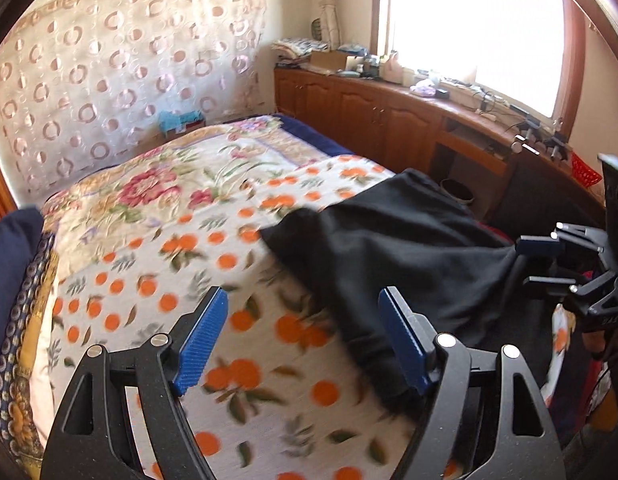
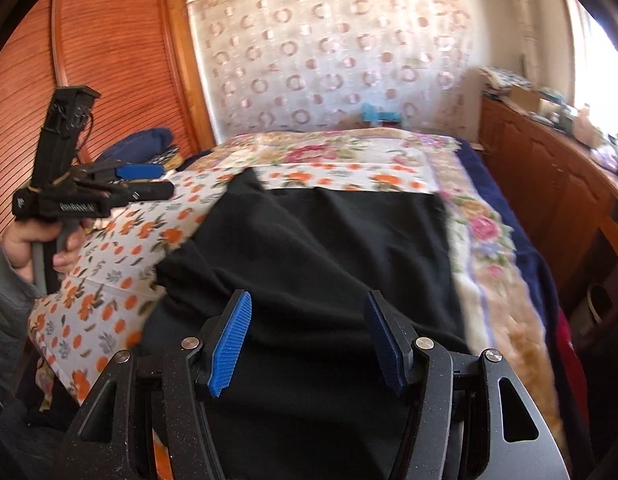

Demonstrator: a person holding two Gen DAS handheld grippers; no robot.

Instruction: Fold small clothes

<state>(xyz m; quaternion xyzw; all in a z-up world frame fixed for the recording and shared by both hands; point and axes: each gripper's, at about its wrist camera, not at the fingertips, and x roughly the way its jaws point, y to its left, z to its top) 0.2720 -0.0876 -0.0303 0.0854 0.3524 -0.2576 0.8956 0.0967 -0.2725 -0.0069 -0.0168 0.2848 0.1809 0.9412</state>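
A black garment (image 2: 317,248) lies spread on the bed (image 2: 489,248), over an orange-print sheet (image 1: 181,280) that covers the near part of a floral bedspread (image 1: 149,192). The cloth sits toward the bed's near edge and its right side, with its far hem running straight across and one corner stretching toward the headboard end.

The right gripper (image 2: 309,340) hangs just over the near part of the garment, its blue pads (image 2: 231,348) spread wide apart with black cloth showing between them; nothing is pinched, and whether the tips touch the cloth I cannot tell.

The left gripper (image 1: 305,340) is off the garment's left edge, above the orange-print sheet near the bed's near edge. Its pads are spread wide too, holding nothing; the right-hand pad stands against the black cloth's border, the other over bare sheet.

From the right wrist view, the left gripper (image 2: 149,184) appears raised at the bed's left side, gripped by a hand (image 2: 37,244) in a grey sleeve.

A wooden cabinet (image 1: 369,112) runs along the window wall.
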